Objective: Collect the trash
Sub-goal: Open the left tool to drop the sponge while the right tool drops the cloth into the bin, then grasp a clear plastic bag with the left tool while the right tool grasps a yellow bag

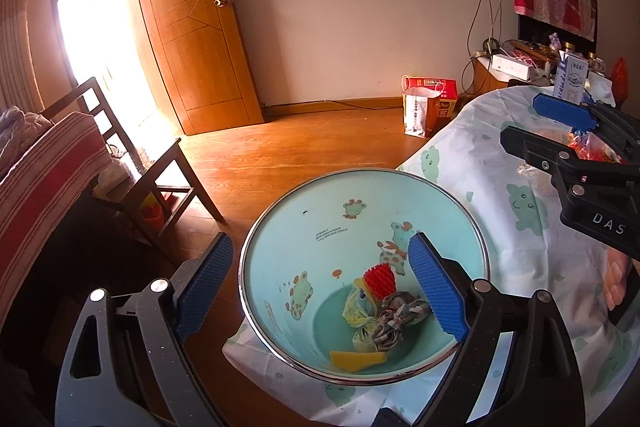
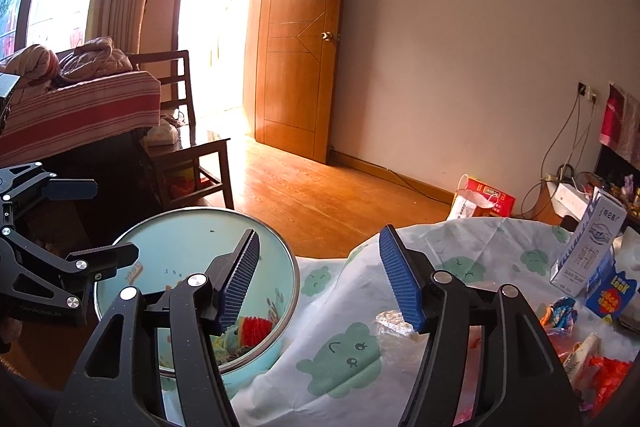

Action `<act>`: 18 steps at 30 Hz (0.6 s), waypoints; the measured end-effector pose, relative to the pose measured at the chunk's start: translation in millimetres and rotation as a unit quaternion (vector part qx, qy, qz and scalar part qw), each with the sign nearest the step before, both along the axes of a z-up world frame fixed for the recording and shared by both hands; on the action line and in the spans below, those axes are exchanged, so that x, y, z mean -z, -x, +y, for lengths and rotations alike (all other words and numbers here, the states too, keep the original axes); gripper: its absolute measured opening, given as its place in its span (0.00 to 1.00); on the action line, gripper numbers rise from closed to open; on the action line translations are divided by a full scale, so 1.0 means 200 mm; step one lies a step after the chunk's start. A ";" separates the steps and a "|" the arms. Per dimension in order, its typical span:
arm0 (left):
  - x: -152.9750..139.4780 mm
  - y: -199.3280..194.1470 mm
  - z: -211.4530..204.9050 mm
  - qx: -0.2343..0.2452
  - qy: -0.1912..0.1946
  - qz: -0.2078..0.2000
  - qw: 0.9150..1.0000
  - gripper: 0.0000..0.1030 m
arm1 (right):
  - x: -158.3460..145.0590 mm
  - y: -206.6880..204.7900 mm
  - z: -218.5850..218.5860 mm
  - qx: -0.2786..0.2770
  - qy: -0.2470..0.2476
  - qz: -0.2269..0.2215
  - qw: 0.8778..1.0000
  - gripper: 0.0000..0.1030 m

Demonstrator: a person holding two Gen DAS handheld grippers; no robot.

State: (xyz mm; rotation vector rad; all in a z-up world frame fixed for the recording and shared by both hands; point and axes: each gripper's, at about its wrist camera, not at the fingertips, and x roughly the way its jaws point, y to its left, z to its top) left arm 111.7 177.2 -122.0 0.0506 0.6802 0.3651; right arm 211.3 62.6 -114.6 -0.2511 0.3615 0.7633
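1. The trash bin (image 1: 362, 223) is a round, pale blue-green bucket with cartoon animals printed on its inner wall and a metal rim. It stands on the wooden floor (image 1: 280, 147) just against the near-left edge of the table's cloth (image 1: 500, 227).
2. At the bin's bottom lie a red ribbed wrapper (image 1: 380, 279), a yellowish crumpled bag (image 1: 358, 307), a grey-patterned crumpled paper ball (image 1: 394, 319) and a yellow-orange flat piece (image 1: 356, 359).
3. More trash lies on the white cloth with green bear prints: a clear crinkled wrapper (image 2: 394, 321) near the cloth's left edge, and red and orange wrappers (image 2: 600, 367) toward its right side, below a blue-and-white milk carton (image 2: 588, 247).
4. The left gripper (image 1: 320, 287) has its blue ribbed pads wide apart with nothing between them. It hangs over the bin's mouth, pointing down into it; one pad is outside the rim on the left, the other above the interior.
5. The right gripper (image 2: 320, 279) also has its jaws apart and holds nothing. It straddles the gap between bin and cloth edge: its left pad is above the bin, its right pad above the cloth, just over the clear wrapper.
6. In the left wrist view, a bare hand (image 1: 618, 281) shows behind the right gripper, over the cloth.
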 end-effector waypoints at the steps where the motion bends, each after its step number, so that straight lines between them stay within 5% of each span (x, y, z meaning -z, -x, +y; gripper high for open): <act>1: -0.01 0.00 0.00 0.002 0.000 -0.002 1.000 0.87 | -0.01 0.01 -0.02 0.011 -0.002 -0.003 1.000 0.70; 7: -0.05 0.01 -0.05 0.015 0.001 -0.012 1.000 0.88 | -0.06 0.07 -0.15 0.058 0.026 -0.021 0.998 0.72; 18: -0.01 -0.07 -0.29 0.068 0.007 -0.005 0.998 0.89 | -0.11 0.19 -0.81 0.209 0.018 -0.013 0.978 0.83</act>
